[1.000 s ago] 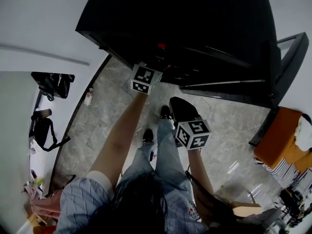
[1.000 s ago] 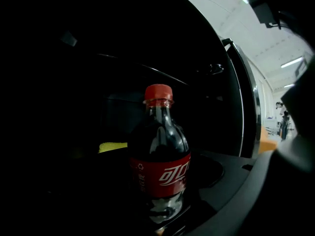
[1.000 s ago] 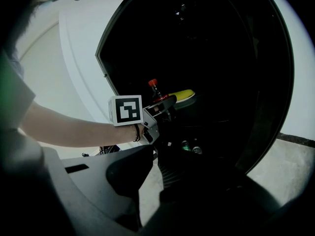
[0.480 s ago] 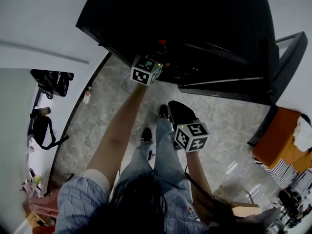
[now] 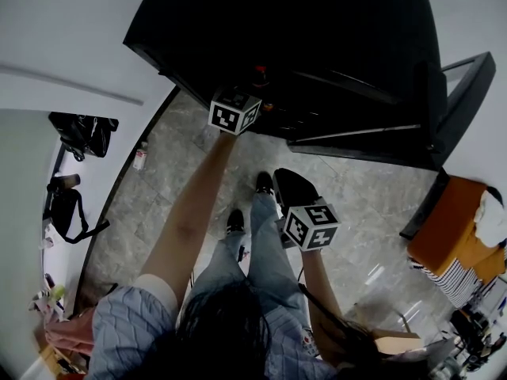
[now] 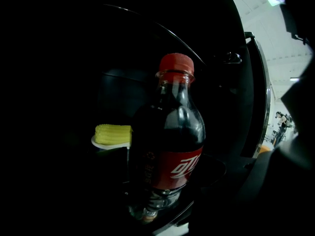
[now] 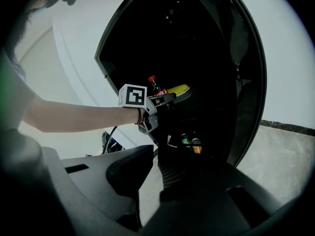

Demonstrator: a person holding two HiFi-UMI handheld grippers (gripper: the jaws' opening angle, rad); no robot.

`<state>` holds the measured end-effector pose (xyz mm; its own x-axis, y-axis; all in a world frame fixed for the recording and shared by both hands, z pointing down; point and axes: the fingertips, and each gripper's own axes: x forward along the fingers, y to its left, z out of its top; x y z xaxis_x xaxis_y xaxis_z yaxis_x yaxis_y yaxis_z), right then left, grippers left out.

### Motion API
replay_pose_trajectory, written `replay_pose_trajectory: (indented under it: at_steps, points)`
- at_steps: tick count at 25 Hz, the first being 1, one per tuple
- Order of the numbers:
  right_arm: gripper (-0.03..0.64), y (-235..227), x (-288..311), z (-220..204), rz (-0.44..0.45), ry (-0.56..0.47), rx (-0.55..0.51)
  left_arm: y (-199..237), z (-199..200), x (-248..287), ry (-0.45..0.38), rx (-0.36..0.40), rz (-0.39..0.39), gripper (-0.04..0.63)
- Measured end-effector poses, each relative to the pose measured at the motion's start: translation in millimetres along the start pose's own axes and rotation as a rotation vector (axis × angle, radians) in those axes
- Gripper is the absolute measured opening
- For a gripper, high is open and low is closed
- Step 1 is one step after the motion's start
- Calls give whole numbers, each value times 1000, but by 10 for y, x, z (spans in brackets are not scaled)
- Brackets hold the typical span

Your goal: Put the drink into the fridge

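A dark cola bottle (image 6: 170, 146) with a red cap and red label stands upright on a shelf inside the black fridge (image 5: 317, 38). My left gripper (image 6: 167, 200) reaches into the fridge with the bottle between its jaws, which are opening; a strip of shelf shows between the bottle and the right jaw. The right gripper view shows the same bottle (image 7: 155, 86) at the tip of the left gripper (image 7: 165, 98). My right gripper (image 5: 291, 182) hangs low over the floor in front of the fridge, shut and holding nothing.
A yellow corn cob (image 6: 113, 133) on a white plate lies just behind the bottle. Other bottles (image 7: 189, 141) stand on a lower shelf. The fridge door (image 5: 459, 93) stands open at the right. An orange seat (image 5: 451, 228) and black bags (image 5: 83, 137) flank the grey floor.
My left gripper has pushed further up into the fridge. The right gripper has drifted slightly down and back.
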<state>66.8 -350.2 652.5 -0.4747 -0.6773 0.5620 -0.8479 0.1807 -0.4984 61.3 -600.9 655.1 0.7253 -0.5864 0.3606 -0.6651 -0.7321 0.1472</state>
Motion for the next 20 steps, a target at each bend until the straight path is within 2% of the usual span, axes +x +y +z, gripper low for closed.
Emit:
replay_pose_trajectory:
  at_steps: [3, 8, 12, 16, 20]
  points:
    - [38, -30, 9, -48, -4, 7, 9, 42, 57, -108, -31, -20, 30, 383]
    - [38, -20, 28, -93, -3, 12, 30, 59, 112, -378, -107, -103, 48, 387]
    - [38, 38, 39, -58, 2, 7, 21, -94, 147, -797, -199, -201, 47, 383]
    - [38, 120, 48, 40, 8, -7, 9, -328, -87, -1252, -199, -289, 41, 383]
    - [38, 260, -17, 129, 15, -23, -22, -533, -152, -1634, -192, -336, 11, 382]
